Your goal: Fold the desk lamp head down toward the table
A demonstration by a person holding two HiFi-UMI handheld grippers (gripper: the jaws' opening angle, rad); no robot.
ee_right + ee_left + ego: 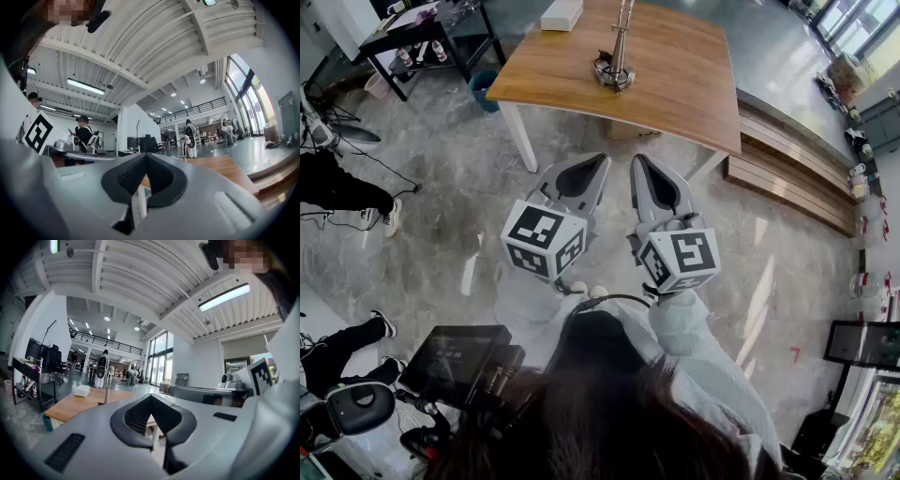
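Note:
The desk lamp (616, 67) stands upright on the wooden table (694, 84), a metal stem rising from a round base. It also shows small in the left gripper view, where the lamp (106, 394) stands on the table (70, 408). My left gripper (600, 161) and right gripper (637, 161) are held level side by side over the floor, short of the table's near edge and well apart from the lamp. Both are shut with nothing between the jaws, as the left gripper (150, 397) and right gripper (146, 155) views confirm.
A white box (562, 14) lies at the table's far side. A black cart (422, 37) and a blue bin (483, 89) stand left of the table, wooden steps (787, 178) to its right. A person's legs (337, 192) are at the left.

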